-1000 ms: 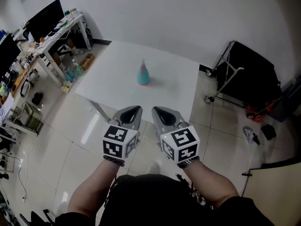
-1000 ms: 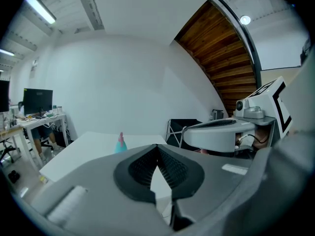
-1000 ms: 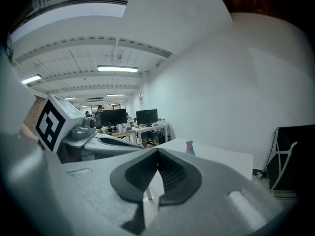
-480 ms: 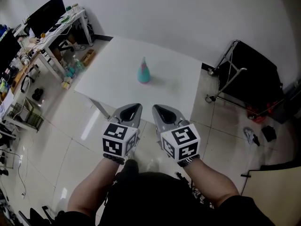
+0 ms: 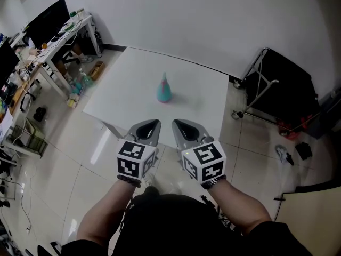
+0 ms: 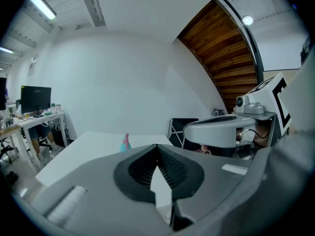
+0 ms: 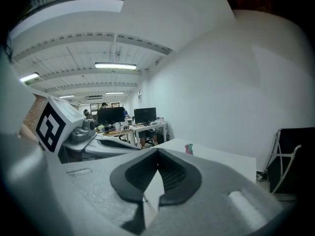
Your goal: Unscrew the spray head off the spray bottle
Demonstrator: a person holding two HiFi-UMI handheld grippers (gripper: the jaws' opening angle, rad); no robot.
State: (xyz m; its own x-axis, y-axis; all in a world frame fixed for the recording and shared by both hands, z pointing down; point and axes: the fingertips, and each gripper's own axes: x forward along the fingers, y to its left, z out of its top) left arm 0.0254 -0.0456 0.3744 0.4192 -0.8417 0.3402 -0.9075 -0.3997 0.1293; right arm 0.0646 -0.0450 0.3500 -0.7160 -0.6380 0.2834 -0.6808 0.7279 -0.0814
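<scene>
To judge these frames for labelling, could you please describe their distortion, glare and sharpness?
Head view: fisheye curvature; glare streaks the floor tiles; spray bottle small but sharp. Left gripper view: dark vignetted corners, bottle tiny. Right gripper view: the same, with a bright ceiling light.

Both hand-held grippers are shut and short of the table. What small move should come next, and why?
Probably carry both forward over the table toward the spray bottle. The left hand-held gripper and right hand-held gripper are shut, empty and short of the near edge, while the bottle stands upright mid-table, untouched, so neither can grasp it from here.
</scene>
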